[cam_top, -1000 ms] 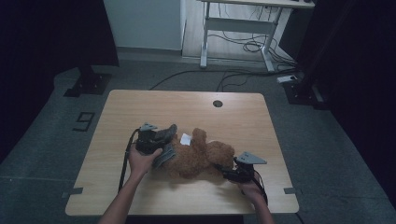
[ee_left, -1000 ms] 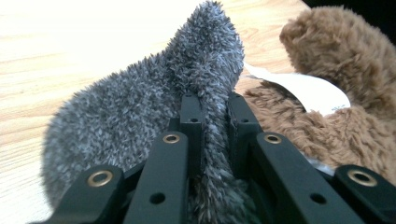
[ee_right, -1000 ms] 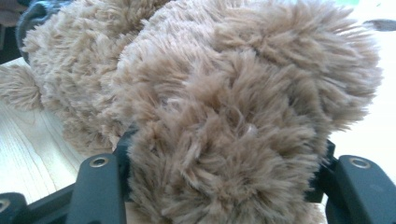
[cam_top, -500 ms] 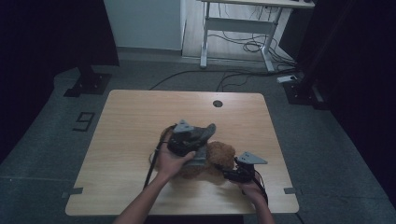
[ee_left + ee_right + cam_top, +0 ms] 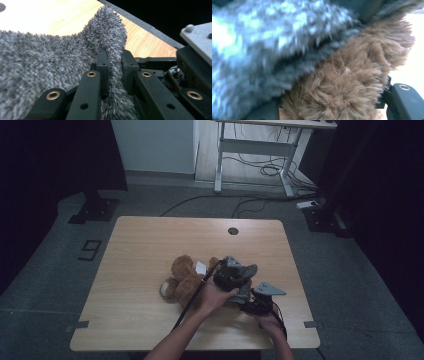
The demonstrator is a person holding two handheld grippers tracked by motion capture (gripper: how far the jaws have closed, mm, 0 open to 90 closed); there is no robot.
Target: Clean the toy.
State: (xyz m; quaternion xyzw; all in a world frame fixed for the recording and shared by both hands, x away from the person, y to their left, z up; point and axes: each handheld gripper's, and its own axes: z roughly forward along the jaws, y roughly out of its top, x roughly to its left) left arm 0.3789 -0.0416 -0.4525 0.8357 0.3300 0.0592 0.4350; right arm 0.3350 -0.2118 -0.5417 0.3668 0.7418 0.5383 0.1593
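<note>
Now your left tool (image 5: 113, 72) is pinched tight on a fold of the grey fuzzy cloth (image 5: 45, 67), carrying it over the brown teddy bear (image 5: 186, 279). Your right tool (image 5: 256, 304) grips a furry brown limb of the bear (image 5: 342, 87) near the desk's (image 5: 150, 240) front right. The bear's long axis runs leftward from both tools, so the cloth has to travel that way; your left hand (image 5: 215, 296) sits nearer.
</note>
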